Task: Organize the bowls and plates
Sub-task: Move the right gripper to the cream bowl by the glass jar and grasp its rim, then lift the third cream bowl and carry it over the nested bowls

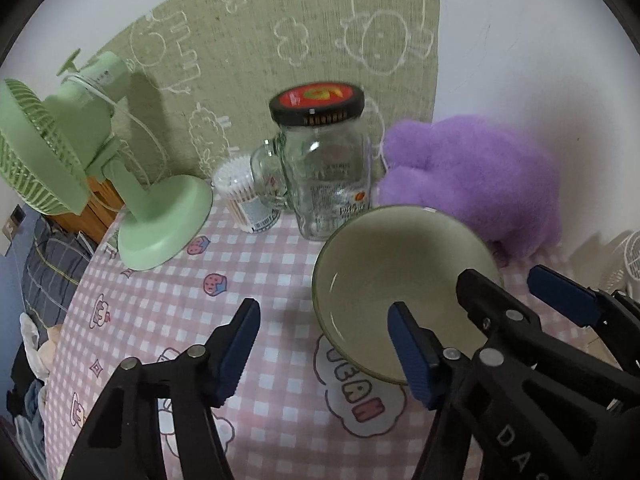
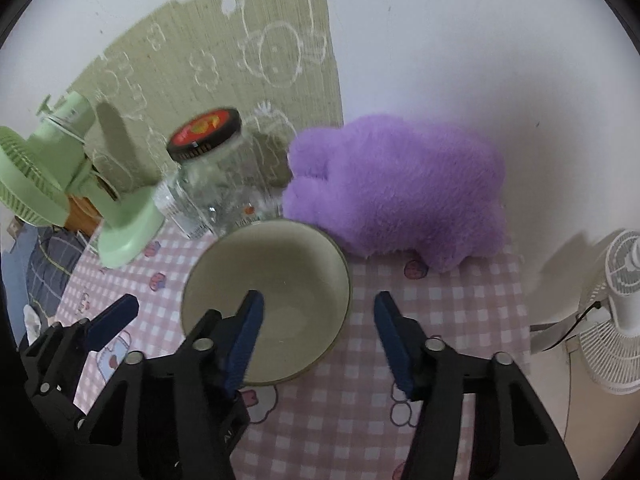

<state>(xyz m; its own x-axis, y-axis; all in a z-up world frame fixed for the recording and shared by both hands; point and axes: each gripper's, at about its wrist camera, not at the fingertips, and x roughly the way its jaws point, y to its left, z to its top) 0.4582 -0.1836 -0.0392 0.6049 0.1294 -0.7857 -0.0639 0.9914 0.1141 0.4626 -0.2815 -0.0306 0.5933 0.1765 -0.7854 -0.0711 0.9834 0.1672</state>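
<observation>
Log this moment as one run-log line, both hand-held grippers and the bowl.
left hand-held gripper: open, straddling rim | right hand-held gripper: open, straddling rim | bowl: empty, on checked tablecloth

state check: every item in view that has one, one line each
bowl: upright, empty, on the table
jar: upright, lid on, looks empty
green fan: standing; running or off, cannot tell
left gripper: open, straddling the bowl's left rim
right gripper: open, straddling the bowl's right rim

White wall [image 2: 480, 60], green cartoon mat [image 1: 280, 40] pinned up, pink checked tablecloth [image 1: 260, 264]
</observation>
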